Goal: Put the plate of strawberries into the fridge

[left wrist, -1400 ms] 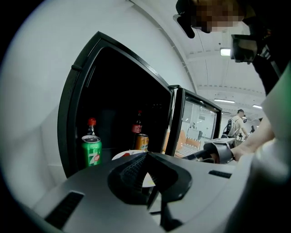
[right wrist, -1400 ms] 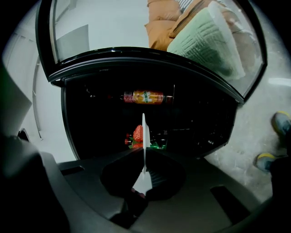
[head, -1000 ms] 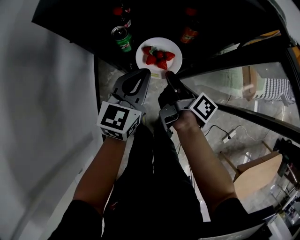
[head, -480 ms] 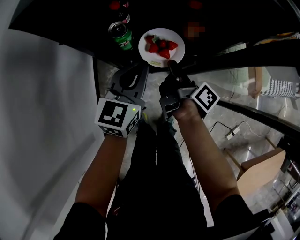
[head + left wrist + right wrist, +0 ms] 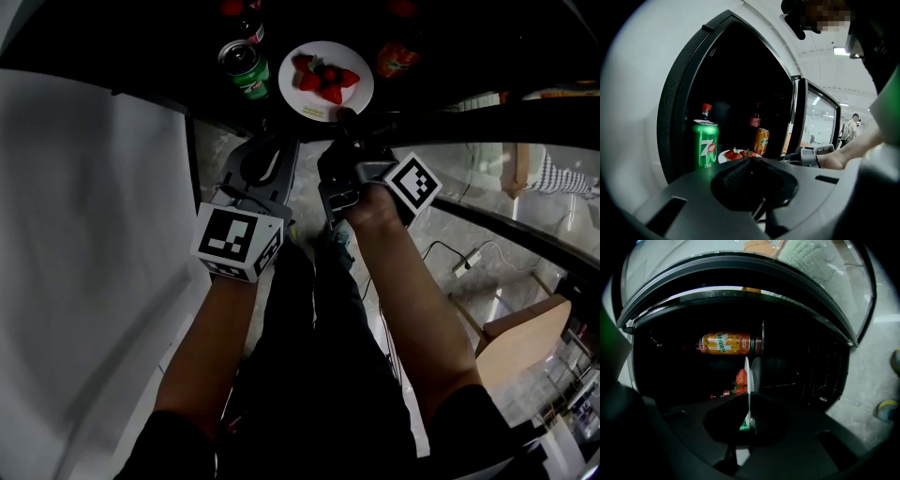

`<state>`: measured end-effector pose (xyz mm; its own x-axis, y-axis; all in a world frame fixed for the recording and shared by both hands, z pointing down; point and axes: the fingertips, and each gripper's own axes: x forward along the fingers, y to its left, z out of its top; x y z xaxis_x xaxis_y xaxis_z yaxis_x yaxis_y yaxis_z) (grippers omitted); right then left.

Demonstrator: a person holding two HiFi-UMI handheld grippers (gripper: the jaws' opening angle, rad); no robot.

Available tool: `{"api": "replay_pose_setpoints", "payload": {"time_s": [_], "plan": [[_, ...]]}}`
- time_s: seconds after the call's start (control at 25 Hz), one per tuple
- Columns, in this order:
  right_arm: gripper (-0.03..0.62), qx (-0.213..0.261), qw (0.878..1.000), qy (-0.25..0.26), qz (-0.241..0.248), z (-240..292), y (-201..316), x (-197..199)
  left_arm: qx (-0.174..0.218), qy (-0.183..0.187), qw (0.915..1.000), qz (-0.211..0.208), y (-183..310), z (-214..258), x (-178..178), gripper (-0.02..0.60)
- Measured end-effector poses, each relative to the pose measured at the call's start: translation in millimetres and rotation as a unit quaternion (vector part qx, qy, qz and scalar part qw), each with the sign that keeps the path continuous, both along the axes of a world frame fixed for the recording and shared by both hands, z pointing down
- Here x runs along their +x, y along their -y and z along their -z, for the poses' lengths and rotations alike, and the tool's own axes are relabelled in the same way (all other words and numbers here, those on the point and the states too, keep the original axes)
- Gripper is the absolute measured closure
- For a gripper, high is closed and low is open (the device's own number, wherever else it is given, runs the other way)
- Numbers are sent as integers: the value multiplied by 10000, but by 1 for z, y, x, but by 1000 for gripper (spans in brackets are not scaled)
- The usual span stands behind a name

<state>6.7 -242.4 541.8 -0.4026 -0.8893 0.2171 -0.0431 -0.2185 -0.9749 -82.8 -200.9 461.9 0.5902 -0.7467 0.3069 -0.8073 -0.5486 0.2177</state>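
A white plate [image 5: 324,106] with several red strawberries [image 5: 326,80] sits inside the dark fridge [image 5: 141,42]. My right gripper [image 5: 345,117] is shut on the plate's near rim. In the right gripper view the plate [image 5: 748,376] appears edge-on between the jaws, with a strawberry [image 5: 741,378] beside it. My left gripper [image 5: 284,148] hangs just outside the fridge opening, left of the right one, shut and empty. Over its closed jaws the left gripper view shows the plate [image 5: 723,156] on the shelf.
A green soda can [image 5: 246,67] stands left of the plate and an orange can [image 5: 398,56] right of it. Two red-capped bottles [image 5: 706,110] stand behind. The glass fridge door [image 5: 487,169] is swung open at the right. A white wall [image 5: 84,234] runs along the left.
The right gripper has carried the plate farther into the fridge, between the cans. The left gripper has hardly moved.
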Motion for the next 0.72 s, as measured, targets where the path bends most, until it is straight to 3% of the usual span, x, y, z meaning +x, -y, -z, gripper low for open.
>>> {"api": "replay_pose_setpoints", "payload": {"time_s": [0.4, 0.72], "plan": [[576, 77, 9999, -85, -21, -3, 13, -3, -75, -67, 9999, 50, 0, -13, 0, 595], [569, -180, 9993, -254, -196, 3, 29, -8, -130, -69, 9999, 31, 13, -11, -2, 595]]}}
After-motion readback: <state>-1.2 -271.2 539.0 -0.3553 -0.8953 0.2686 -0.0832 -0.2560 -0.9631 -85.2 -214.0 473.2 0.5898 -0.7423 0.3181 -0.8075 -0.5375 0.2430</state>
